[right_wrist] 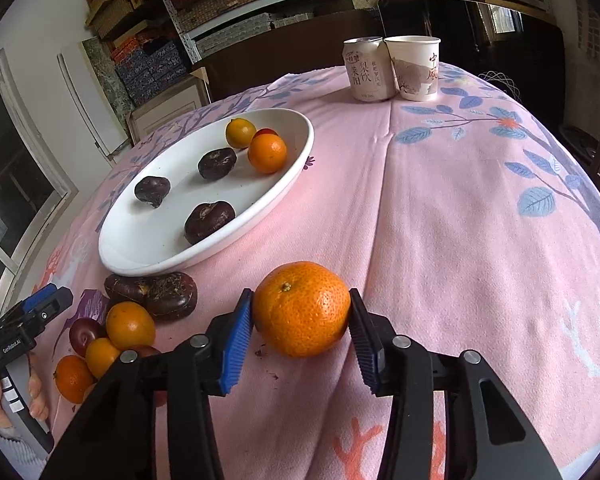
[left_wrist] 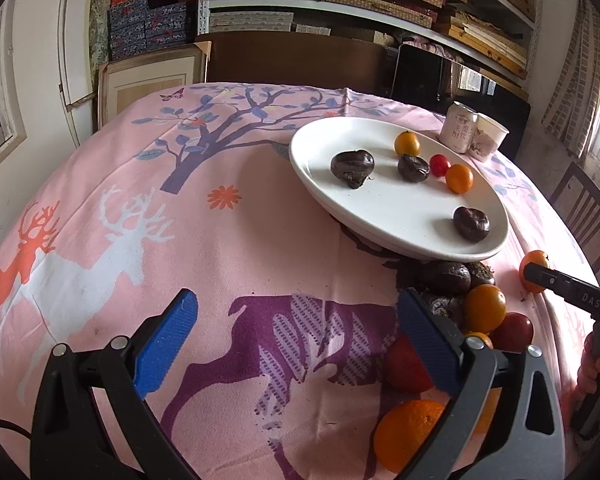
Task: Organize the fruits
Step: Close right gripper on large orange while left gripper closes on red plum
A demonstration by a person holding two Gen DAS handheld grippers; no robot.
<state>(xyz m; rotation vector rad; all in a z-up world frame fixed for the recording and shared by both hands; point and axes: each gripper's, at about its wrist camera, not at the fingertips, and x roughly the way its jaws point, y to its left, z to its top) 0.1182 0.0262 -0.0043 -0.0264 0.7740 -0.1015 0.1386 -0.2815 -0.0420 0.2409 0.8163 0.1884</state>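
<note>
A white plate (left_wrist: 328, 196) (right_wrist: 140, 248) holds three dark chestnut-like fruits, two small oranges and a red fruit. A heap of loose fruits (left_wrist: 476, 308) (right_wrist: 116, 332) lies on the cloth just in front of the plate. My right gripper (right_wrist: 300, 320) has both blue pads touching a mandarin (right_wrist: 302, 309) that rests on the cloth; the mandarin also shows in the left wrist view (left_wrist: 534, 276). My left gripper (left_wrist: 296, 340) is open and empty above the cloth, its right finger (left_wrist: 424, 340) beside the heap.
A pale drink can (right_wrist: 367, 69) and a paper cup (right_wrist: 415, 67) stand at the table's far side. The pink deer-print tablecloth (left_wrist: 220, 240) covers the round table. Shelves of boxes and a dark chair stand behind.
</note>
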